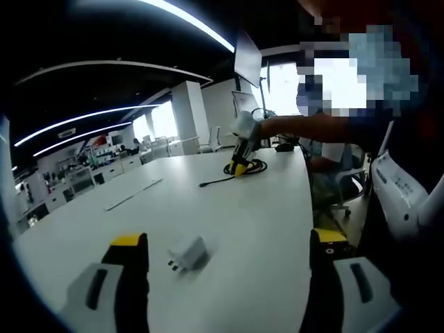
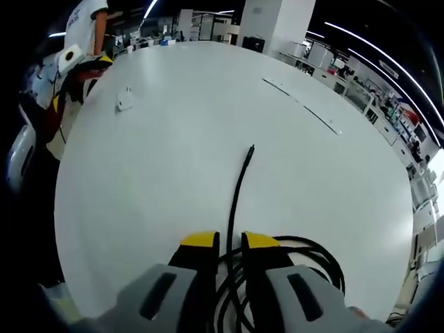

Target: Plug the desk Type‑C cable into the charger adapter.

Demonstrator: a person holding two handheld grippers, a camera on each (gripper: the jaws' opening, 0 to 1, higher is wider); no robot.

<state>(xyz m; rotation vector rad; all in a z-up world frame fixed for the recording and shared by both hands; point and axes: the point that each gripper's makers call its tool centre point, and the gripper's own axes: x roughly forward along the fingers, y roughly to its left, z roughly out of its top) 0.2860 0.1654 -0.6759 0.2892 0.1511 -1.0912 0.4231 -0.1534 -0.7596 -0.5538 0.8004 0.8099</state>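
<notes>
Here, in the left gripper view, we see our left gripper [image 1: 229,260] low in the frame with its yellow-tipped jaws standing wide apart and nothing between them. The white charger adapter [image 1: 187,254] lies on the white table [image 1: 263,215] between the jaws, a little left of centre, with its prongs pointing to the lower left. Higher in this frame, near the centre, the right gripper [image 1: 239,165] stands over the coil of the black Type-C cable [image 1: 244,168], and a free end runs out toward the left.

In the right gripper view, the jaws at the bottom centre are nearly closed on the cable, which passes through the narrow gap between them. The straight end of the cable reaches up to the middle of the frame. The adapter is small in the upper left, well apart from the cable.
</notes>
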